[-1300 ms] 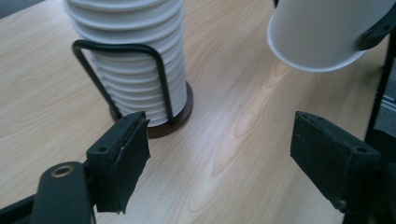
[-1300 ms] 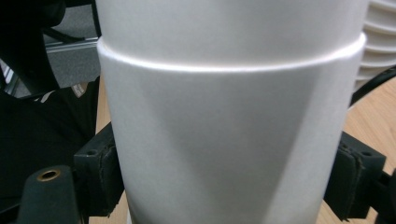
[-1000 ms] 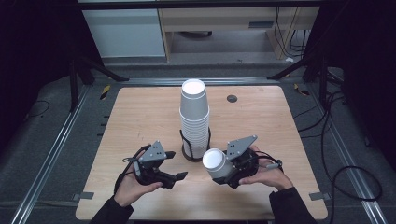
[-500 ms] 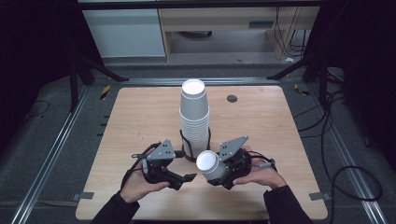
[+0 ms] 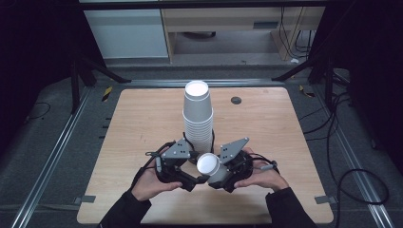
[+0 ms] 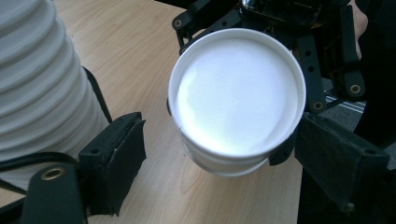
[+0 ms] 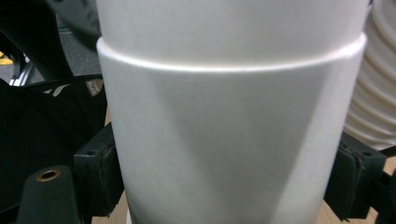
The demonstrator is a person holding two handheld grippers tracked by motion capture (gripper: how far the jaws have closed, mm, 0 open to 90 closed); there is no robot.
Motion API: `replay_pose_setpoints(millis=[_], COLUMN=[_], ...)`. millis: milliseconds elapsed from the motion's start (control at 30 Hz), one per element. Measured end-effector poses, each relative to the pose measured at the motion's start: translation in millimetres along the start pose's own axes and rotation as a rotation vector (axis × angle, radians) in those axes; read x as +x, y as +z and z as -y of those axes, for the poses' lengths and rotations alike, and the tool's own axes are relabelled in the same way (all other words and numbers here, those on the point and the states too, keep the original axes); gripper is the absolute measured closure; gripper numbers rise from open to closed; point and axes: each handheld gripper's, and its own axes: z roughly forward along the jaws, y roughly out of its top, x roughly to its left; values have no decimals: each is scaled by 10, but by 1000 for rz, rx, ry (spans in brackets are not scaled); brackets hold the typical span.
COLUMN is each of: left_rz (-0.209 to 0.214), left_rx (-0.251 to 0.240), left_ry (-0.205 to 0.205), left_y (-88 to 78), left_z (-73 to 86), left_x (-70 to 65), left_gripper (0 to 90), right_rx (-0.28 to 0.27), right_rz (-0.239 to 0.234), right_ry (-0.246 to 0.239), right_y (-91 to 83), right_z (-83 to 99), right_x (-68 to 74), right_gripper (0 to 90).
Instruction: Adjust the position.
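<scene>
The right gripper (image 5: 216, 173) is clamping a cup (image 5: 208, 164) just above the table (image 5: 142, 123) while the open left gripper (image 5: 192, 179) is flanking its base, and a jostle could topple the stack (image 5: 198, 116) just behind.

Lab, railed test table (image 5: 142, 118), trailing cables (image 5: 342, 156)

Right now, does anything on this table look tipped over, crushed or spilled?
Nothing spilled or crushed. The tall stack of white paper cups stands upright on the table. The only tilted thing is the paper cup held by the right tool, tipped toward the open left tool.
</scene>
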Motion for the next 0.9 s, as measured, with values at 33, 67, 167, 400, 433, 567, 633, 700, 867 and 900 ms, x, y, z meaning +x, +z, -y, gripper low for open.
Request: replay_pose_setpoints(millis=[33,67,167,400,433,567,633,700,867,900], left_rz=[4,7,16,35,38,46,43,48,49,49], left_rx=[2,5,12,19,21,31,40,46,56,57], left_ry=[3,3,5,0,-1,-1,6,-2,-8,-9], left_y=[14,28,70,132,141,171,183,194,201,200], left_z=[-6,-11,-21,-33,-35,-42,-48,-50,-50,-50], left_x=[-2,-4,-2,9,11,0,1,8,12,11], left_gripper=[156,156,157,167,170,182,187,195,208,209], right_rx=[3,6,11,18,17,19,20,23,34,35], right_rz=[-1,-1,-5,-16,-18,-25,-27,-30,-31,-30], right_ry=[-2,-4,-9,-6,-7,-6,-7,-6,-4,-5], right_y=[8,16,35,66,69,82,88,92,98,100], right_z=[-6,-12,-32,-50,-52,-64,-68,-70,-66,-66], right_x=[3,5,10,8,8,9,8,11,8,8], right_gripper=[163,163,163,163,163,163,163,163,164,164])
